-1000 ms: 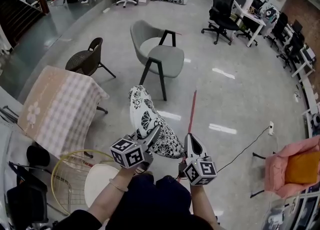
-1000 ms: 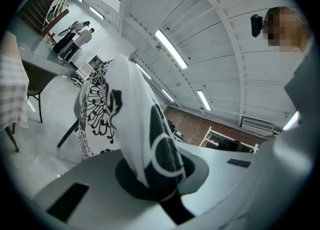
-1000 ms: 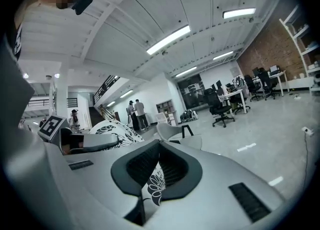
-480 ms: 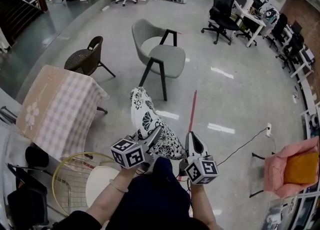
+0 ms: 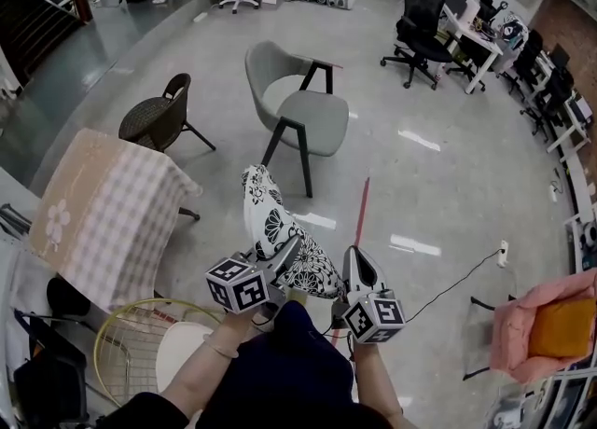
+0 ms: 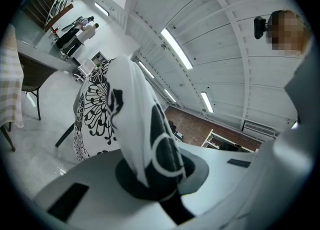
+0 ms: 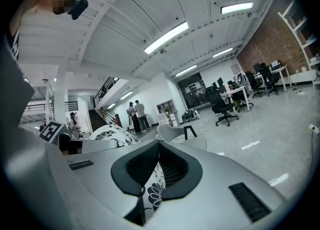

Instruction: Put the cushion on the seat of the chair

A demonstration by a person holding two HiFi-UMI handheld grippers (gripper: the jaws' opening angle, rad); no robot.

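A white cushion with black flower print (image 5: pixel 276 231) hangs above the floor in front of the person, held from both sides. My left gripper (image 5: pixel 287 254) is shut on its near left edge, and the fabric (image 6: pixel 131 124) rises out of the closed jaws in the left gripper view. My right gripper (image 5: pixel 351 267) is shut on the cushion's lower right corner, where a strip of printed fabric (image 7: pixel 156 190) shows in the jaws' slit. The grey chair (image 5: pixel 297 105) stands ahead across open floor, with nothing on its seat (image 5: pixel 314 121). It also appears small past the right gripper (image 7: pixel 159 173).
A dark wicker chair (image 5: pixel 159 119) stands left of the grey chair. A checked cloth-covered piece (image 5: pixel 107 203) and a yellow wire frame (image 5: pixel 140 348) lie at near left. A pink and orange seat (image 5: pixel 546 325) is at near right. Office chairs and desks (image 5: pixel 438 21) line the back right.
Both grippers have moved a little forward toward the grey chair with the cushion still held between them. The floor and furniture have slid slightly down the head view.
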